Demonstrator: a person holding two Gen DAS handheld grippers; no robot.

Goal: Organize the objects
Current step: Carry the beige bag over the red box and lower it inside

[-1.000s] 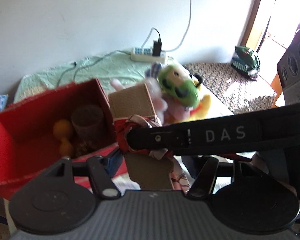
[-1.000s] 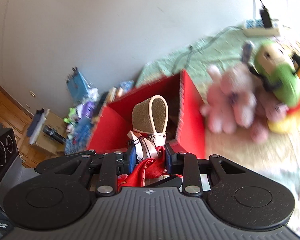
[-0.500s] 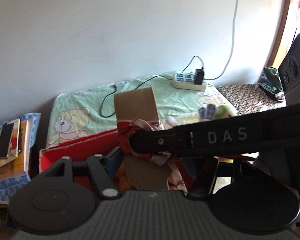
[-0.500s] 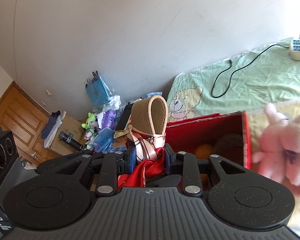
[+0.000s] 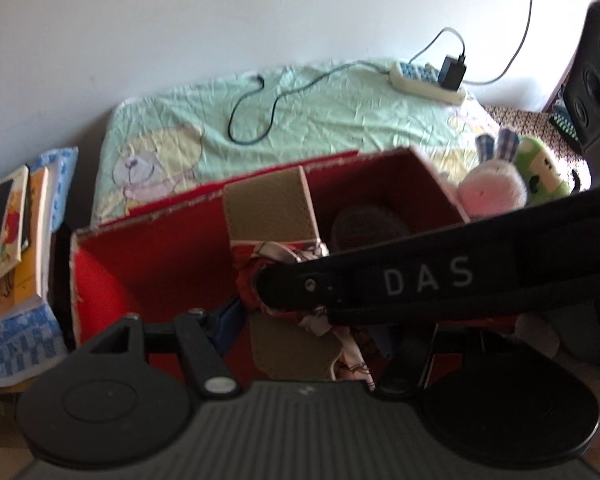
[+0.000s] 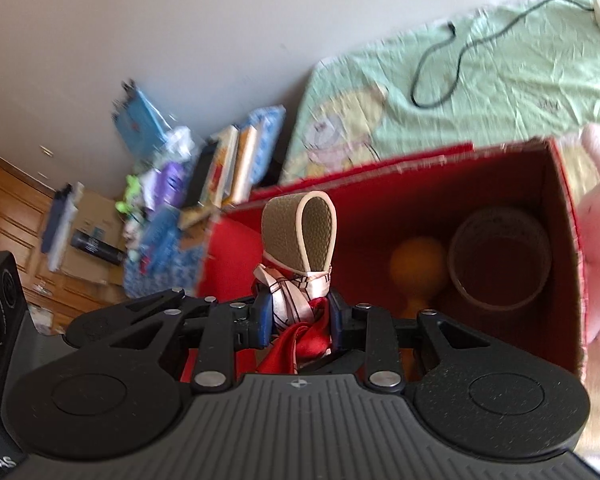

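A tan leather strap loop [image 6: 298, 232] with a red and white scarf [image 6: 296, 300] knotted round it is held upright by my right gripper [image 6: 298, 312], which is shut on the scarf. It hangs over the left part of an open red box [image 6: 560, 240]. In the box lie an orange toy [image 6: 418, 264] and a brown cup [image 6: 500, 264]. In the left wrist view the strap [image 5: 268, 208] and the right gripper's body [image 5: 420, 280] cross in front of my left gripper [image 5: 320, 332]. Its fingers stand wide apart either side of the strap's lower end.
The red box [image 5: 160, 264] sits on a green bedsheet [image 5: 320, 120] with a power strip [image 5: 428, 80] and cable. A pink plush [image 5: 488, 192] and a green plush [image 5: 540, 168] lie right of the box. Books [image 5: 16, 220] are stacked at its left.
Both grippers swung left from the plush toys, lifted, then tilted down over the red box. The strap stays in the right gripper and now hangs above the box's inside.
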